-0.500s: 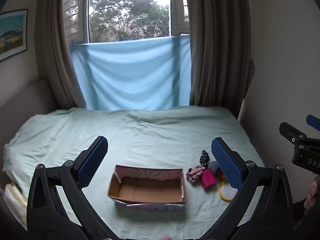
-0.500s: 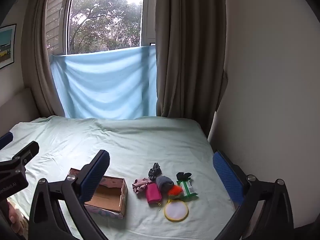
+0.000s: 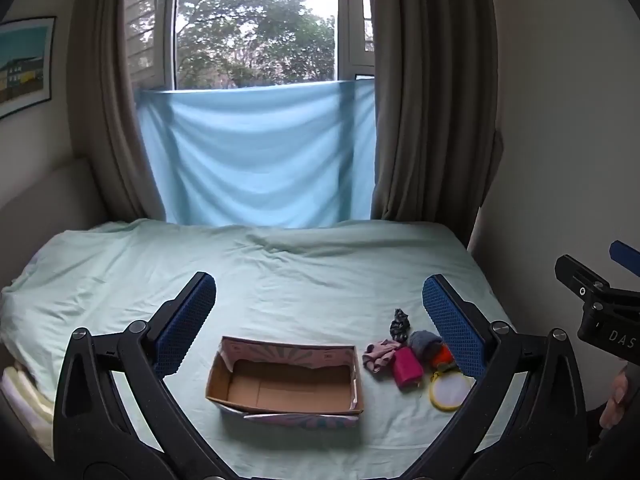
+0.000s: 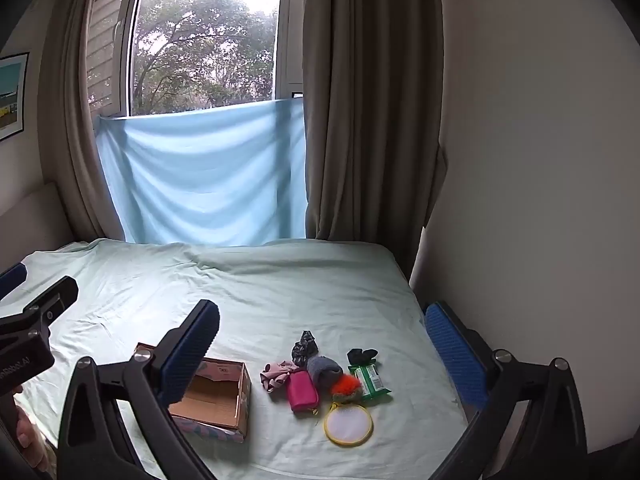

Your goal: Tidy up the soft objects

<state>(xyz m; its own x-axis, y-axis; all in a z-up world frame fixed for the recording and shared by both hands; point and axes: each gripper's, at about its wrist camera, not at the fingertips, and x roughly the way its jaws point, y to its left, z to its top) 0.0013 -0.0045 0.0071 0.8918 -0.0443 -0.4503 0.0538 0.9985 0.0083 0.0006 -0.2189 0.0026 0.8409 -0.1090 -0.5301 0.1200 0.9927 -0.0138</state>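
Observation:
An empty cardboard box (image 3: 285,384) with a patterned outside sits on the bed; it also shows in the right wrist view (image 4: 216,398). To its right lies a pile of small items: a pink cloth (image 4: 277,374), a magenta pouch (image 4: 303,395), a grey sock ball (image 4: 325,368), a dark scrunchie (image 4: 305,347), an orange pom-pom (image 4: 346,386), a black item (image 4: 362,355), a green packet (image 4: 370,380) and a yellow-rimmed round hoop (image 4: 348,424). My left gripper (image 3: 320,316) is open and empty above the box. My right gripper (image 4: 322,340) is open and empty above the pile.
The bed has a pale green sheet (image 3: 304,280). A blue cloth (image 3: 256,152) hangs below the window, with brown curtains either side. A wall (image 4: 540,200) runs along the bed's right edge. The right gripper's body shows at the left wrist view's right edge (image 3: 600,312).
Both grippers have shifted very slightly; the scene looks almost the same. Nothing was picked up or let go.

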